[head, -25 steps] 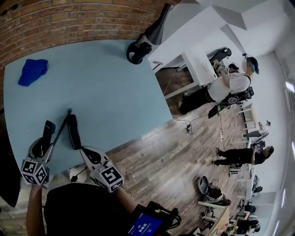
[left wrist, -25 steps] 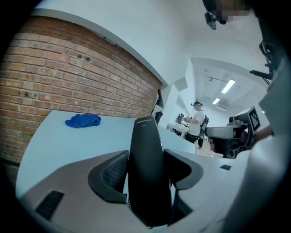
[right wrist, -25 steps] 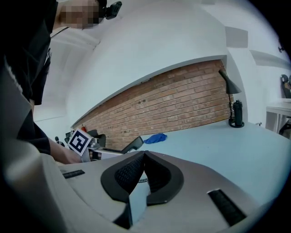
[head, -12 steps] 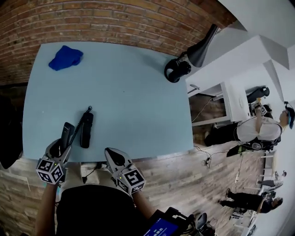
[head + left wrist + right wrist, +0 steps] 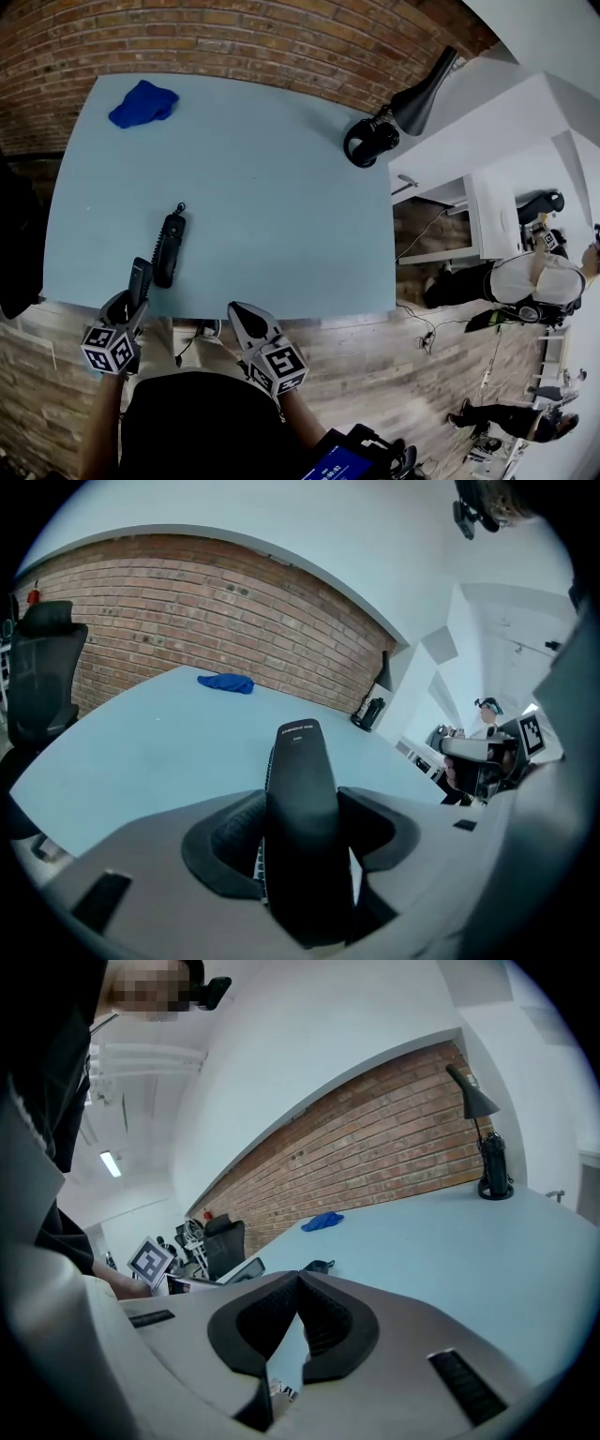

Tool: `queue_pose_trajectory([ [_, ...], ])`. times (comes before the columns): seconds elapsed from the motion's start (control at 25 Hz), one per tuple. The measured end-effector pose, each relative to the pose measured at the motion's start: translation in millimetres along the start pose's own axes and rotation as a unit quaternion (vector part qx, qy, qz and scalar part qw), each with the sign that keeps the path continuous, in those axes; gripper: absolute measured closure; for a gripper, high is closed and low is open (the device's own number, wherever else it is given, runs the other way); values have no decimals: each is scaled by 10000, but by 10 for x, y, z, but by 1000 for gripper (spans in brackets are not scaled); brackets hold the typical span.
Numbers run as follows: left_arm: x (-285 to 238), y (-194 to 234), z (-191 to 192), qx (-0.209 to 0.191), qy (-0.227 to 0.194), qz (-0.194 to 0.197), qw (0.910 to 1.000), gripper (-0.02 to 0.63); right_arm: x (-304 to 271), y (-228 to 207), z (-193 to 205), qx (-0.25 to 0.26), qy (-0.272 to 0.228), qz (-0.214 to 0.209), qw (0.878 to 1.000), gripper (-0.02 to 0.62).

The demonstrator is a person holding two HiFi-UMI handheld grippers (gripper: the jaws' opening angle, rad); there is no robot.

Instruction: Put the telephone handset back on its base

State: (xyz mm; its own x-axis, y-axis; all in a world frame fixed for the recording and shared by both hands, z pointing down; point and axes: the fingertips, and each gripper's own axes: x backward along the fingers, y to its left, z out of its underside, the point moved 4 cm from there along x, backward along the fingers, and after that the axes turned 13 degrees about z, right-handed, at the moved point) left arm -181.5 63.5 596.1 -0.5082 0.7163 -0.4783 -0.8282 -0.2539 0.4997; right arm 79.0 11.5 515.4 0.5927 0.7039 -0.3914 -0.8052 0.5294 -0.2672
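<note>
The left gripper was found clamped across the black telephone handset. It held the handset apart from the telephone base, just to the near-left of it and close over the front edge of the table. The right gripper had its jaws pressed together on nothing, near-right of the base at that same front edge. Beyond the base the tabletop offered open room out to a blue cloth by the far-left corner and a black desk lamp at the far-right edge, both well apart from the base.
</note>
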Motion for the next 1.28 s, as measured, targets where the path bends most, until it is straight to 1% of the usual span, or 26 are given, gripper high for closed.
queue_pose_trajectory([
  [0.12,-82,22,0,81,31,-123,9999,333,72,-163,67,-109,-18,180,9998,577],
  [0.2,-166,52,-60,175,3,-189,9997,333,119,-273,122,-194,-2,326,9993,577],
  [0.28,-268,67,-170,223,-44,-166,9996,333,165,-360,142,-276,-8,452,9986,577],
  [0.44,-473,44,-425,102,-70,-30,9999,333,254,-497,176,-432,-73,629,9971,577],
  [0.56,-638,42,-587,-39,-12,-53,10000,333,326,-586,210,-552,-105,762,9955,577],
  [0.68,-850,104,-700,-86,97,-117,9998,333,365,-667,232,-669,-145,911,9935,577],
  [0.96,-1278,250,-680,-65,444,-356,9984,333,472,-784,269,-805,-192,1123,9902,577],
  [1.08,-1347,268,-652,15,531,-547,9971,333,498,-844,263,-835,-234,1214,9888,577],
  [1.28,-1378,298,-563,-106,667,-886,9938,332,558,-884,283,-841,-229,1253,9883,577],
])
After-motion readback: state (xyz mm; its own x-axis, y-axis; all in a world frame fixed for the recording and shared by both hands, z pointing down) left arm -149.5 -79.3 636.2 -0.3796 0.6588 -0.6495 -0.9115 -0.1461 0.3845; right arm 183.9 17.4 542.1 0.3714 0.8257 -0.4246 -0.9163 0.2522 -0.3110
